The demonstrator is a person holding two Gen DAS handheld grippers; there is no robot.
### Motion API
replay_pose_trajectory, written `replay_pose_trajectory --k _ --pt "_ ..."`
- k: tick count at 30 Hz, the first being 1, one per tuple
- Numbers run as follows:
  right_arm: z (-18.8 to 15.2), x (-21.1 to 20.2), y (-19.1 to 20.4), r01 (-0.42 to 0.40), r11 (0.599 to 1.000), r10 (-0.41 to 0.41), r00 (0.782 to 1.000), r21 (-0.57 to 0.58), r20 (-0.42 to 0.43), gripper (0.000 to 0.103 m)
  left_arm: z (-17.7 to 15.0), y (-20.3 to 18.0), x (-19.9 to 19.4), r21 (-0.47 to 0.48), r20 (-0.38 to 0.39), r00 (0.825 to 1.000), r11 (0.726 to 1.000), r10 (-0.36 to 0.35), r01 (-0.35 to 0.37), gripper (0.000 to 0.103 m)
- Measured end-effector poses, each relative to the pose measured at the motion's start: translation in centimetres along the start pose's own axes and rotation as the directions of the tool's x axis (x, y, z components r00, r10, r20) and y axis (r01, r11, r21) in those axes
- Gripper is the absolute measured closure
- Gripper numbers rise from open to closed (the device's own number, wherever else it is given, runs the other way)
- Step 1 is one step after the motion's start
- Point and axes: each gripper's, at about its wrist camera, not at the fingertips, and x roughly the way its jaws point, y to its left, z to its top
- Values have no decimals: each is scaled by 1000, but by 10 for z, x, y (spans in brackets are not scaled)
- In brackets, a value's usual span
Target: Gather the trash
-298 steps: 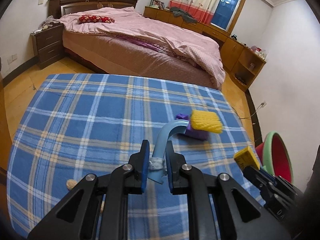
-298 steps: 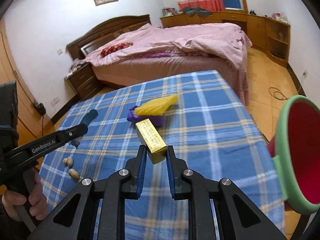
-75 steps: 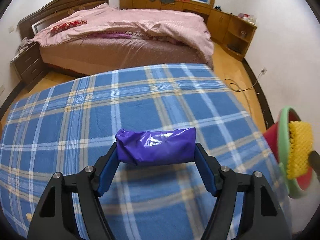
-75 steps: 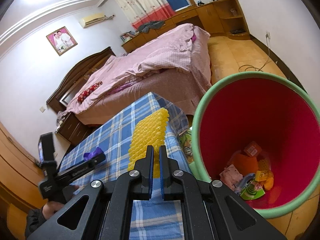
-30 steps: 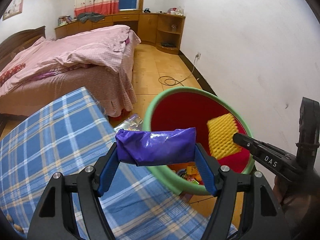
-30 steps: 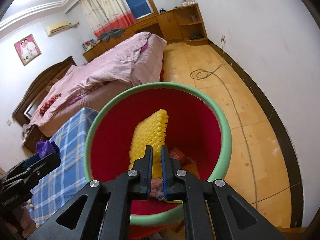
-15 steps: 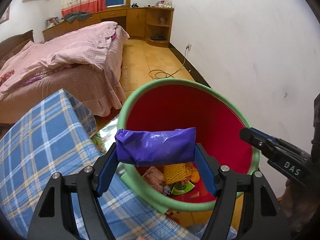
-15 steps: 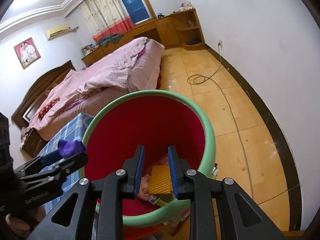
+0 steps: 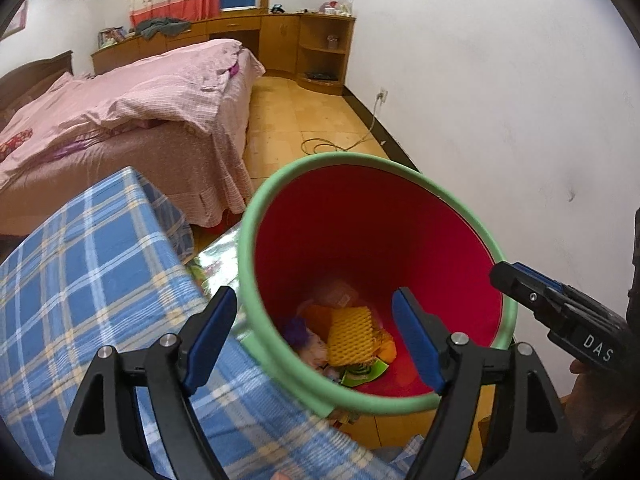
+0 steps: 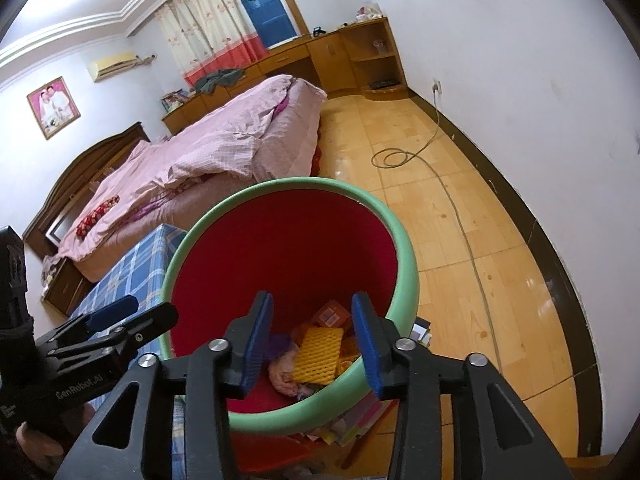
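A red bin with a green rim (image 9: 276,196) (image 10: 404,248) stands on the floor beside the table. In it lie a yellow foam net (image 9: 352,336) (image 10: 318,350), a purple bag (image 9: 294,330) (image 10: 278,342) and other scraps. My left gripper (image 9: 316,336) is open and empty above the bin's near rim. My right gripper (image 10: 312,338) is open and empty above the bin's other side. The right gripper shows at the right of the left wrist view (image 9: 556,300). The left gripper shows at the left of the right wrist view (image 10: 116,320).
The table with a blue plaid cloth (image 9: 80,280) (image 10: 136,264) is left of the bin. A bed with a pink quilt (image 9: 140,104) stands behind. A cable (image 10: 440,184) lies on the wooden floor along the white wall. Papers (image 10: 360,416) lie under the bin.
My left gripper has opened and let go of the purple bag, which now lies in the bin. My right gripper has opened wider above the yellow foam net it dropped.
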Motion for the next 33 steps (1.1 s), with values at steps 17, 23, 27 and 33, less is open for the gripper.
replay_pose_trajectory --k 17,23,27,33 --pt "-28 -36 69 -57 992 59 998 -112 18 35 -35 52 -79 -148 38 990 981 134 -127 23" --pt "-43 -49 100 -86 983 91 996 -163 21 33 -56 72 -110 -200 47 981 964 186 -173 23" --pt "-55 -58 118 -99 976 107 994 -195 30 29 -71 82 -129 -230 56 972 951 227 -209 24" --pt "-72 -71 145 -102 962 121 991 -255 59 28 -94 94 -154 -279 70 953 923 295 -266 23"
